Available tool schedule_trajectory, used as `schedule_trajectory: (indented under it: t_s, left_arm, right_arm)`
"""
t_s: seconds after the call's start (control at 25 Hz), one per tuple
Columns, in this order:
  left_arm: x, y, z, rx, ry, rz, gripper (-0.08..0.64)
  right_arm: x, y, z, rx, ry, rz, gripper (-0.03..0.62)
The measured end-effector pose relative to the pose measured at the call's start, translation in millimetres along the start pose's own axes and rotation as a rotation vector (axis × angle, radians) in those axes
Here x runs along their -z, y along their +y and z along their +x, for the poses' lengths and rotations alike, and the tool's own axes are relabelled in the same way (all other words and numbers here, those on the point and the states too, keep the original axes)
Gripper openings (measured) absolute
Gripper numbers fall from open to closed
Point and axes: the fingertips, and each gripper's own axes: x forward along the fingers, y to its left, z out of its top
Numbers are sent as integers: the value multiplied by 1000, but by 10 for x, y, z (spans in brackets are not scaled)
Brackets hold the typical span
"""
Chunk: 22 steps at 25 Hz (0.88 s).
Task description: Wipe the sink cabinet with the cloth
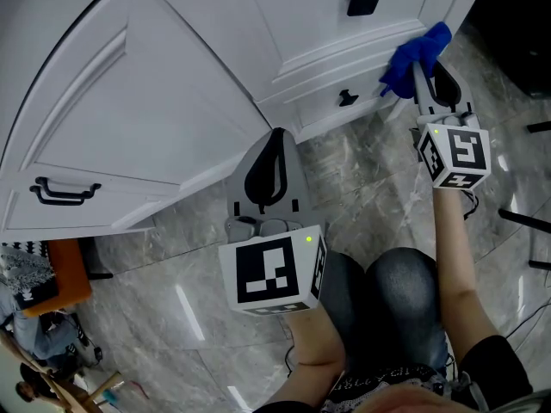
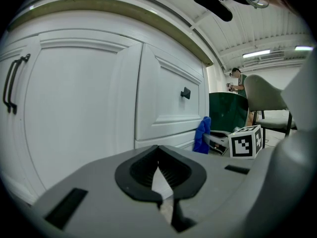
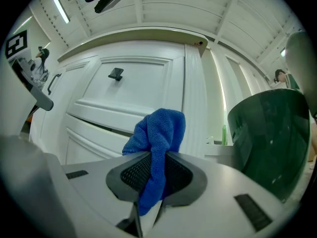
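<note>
Staged domestic corner inside a work hall. Indicated by white panelled sink cabinet (image 1: pixel 172 101) with black handles (image 1: pixel 62 193), glossy marbled floor tiles (image 1: pixel 198 256) at its foot, ribbed panel ceiling (image 2: pixel 257 29) with strip lights (image 2: pixel 256 53) above it, office chair (image 2: pixel 265 95) and standing person (image 2: pixel 238 81) beyond its end.

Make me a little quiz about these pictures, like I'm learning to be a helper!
1. True or false: the jaws of the left gripper are wide apart.
2. What colour are the handles on the cabinet? A black, B gold, C red.
3. Fill in: the right gripper is shut on the ____.
Key: 1 false; 2 A; 3 blue cloth.
</note>
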Motion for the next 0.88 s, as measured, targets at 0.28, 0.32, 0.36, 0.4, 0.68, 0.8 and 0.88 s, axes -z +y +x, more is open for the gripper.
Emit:
schedule_trajectory:
  t_s: [0.28, 0.32, 0.36, 0.4, 0.68, 0.8, 0.88]
  left_arm:
    - [-2, 10, 2, -1, -3, -3, 6]
    - [-4, 15, 0, -2, -4, -3, 5]
    - [-5, 20, -4, -4, -5, -4, 6]
    - [-6, 26, -7, -5, -6, -5, 5]
    - [-40, 57, -56, -9, -21, -17, 5]
    - [-60, 74, -93, -9, -28, -21, 6]
    - [-78, 87, -125, -11, -34, -21, 6]
  right_arm:
    - [15, -87, 4, 15, 3, -11, 75]
    - [17, -93, 5, 17, 4, -16, 74]
    - [19, -99, 5, 20, 6, -21, 75]
    - [21, -104, 5, 23, 7, -28, 75]
    - [24, -113, 9, 43, 22, -61, 75]
    - [29, -113, 4, 51, 33, -75, 74]
    - [21, -94, -22, 53, 35, -59, 74]
